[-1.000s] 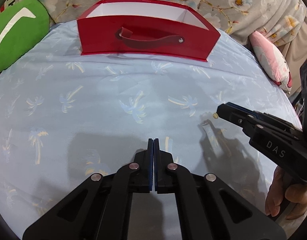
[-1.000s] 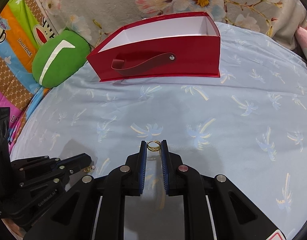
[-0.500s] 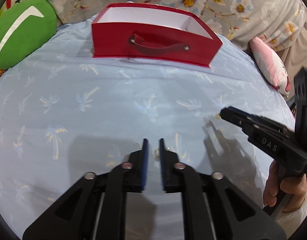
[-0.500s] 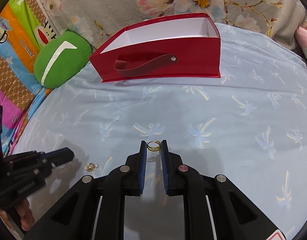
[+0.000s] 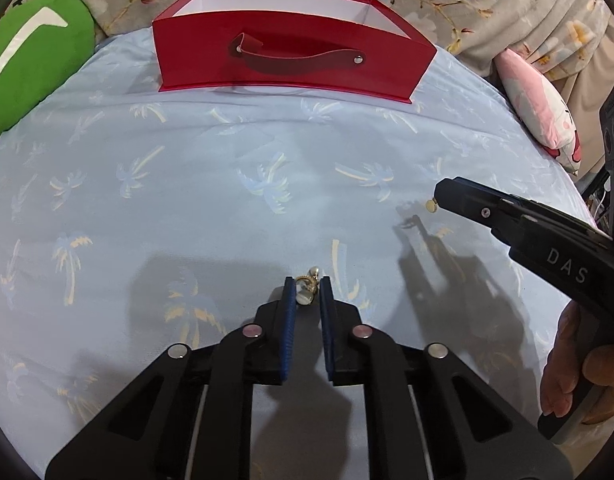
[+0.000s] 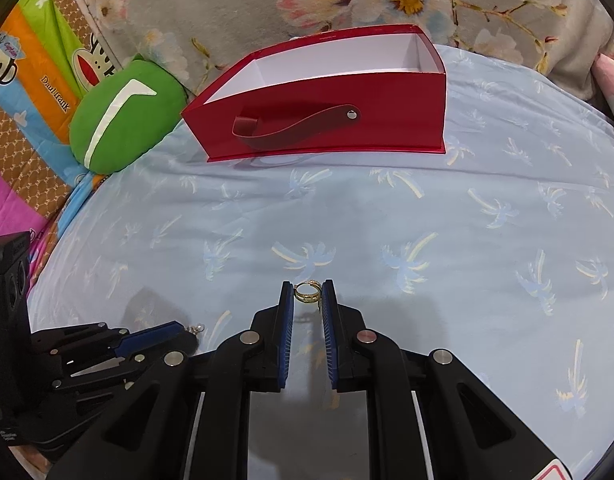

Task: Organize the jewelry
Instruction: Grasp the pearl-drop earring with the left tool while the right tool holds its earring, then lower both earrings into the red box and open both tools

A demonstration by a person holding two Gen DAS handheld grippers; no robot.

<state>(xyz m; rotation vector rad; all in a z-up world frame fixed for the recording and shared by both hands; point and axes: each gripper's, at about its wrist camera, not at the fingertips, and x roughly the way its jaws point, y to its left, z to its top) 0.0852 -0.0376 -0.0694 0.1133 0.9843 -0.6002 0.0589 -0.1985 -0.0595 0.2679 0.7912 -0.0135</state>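
1. Two tools are in my views. My left tool (image 5: 307,286) has its blue pads slightly apart with a pearl earring (image 5: 308,286) lying between the tips; I cannot tell whether the pads are pressing on it.
2. My right tool (image 6: 308,292) is clenched on a gold ring (image 6: 307,292), pinched upright between the two fingertips just above the bedsheet.
3. From the right wrist view the earring (image 6: 195,329) pokes out at the tip of the left tool (image 6: 179,330), low at the left.
4. That earring is gold wire with small pale pearls; the ring is a thin gold band with a patterned front.
5. Everything sits over a pale blue bedsheet (image 5: 187,184) printed with palm trees.
6. At the far side stands an open red box (image 6: 387,120), white inside, with a strap handle (image 6: 299,128) on its front.
7. Beside the box lies a green cushion (image 6: 123,120), and a floral blanket (image 6: 307,0) is bunched behind.
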